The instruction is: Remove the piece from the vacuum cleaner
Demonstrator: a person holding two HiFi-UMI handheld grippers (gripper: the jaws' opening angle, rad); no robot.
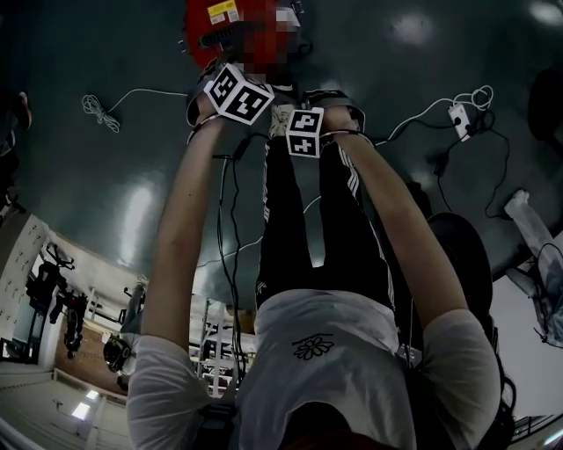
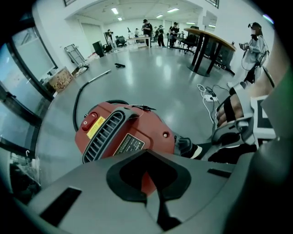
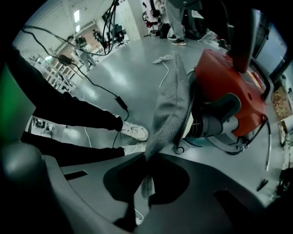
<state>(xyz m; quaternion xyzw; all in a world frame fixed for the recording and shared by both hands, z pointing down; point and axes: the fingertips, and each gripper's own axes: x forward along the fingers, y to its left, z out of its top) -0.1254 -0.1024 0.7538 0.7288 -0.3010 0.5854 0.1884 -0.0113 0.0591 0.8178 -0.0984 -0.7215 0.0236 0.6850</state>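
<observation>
The red vacuum cleaner [image 1: 204, 26] lies on the grey floor past my two outstretched arms. In the right gripper view a grey mesh fabric piece [image 3: 171, 105] hangs out of the red vacuum cleaner [image 3: 229, 77] beside its grey hose port. My right gripper [image 3: 146, 183] is shut on the lower end of that mesh. In the left gripper view the left gripper [image 2: 153, 185] has its jaws together right over the red vacuum cleaner [image 2: 132, 128]. Whether it touches the casing I cannot tell. Both marker cubes show in the head view: left gripper [image 1: 237, 92], right gripper [image 1: 305, 130].
White cables and a power strip [image 1: 459, 119] lie on the floor to the right. My own legs and white shoes [image 3: 135, 131] stand close to the vacuum. A black hose [image 2: 87, 89] curves behind it. A round table [image 2: 206, 39] and several people are far off.
</observation>
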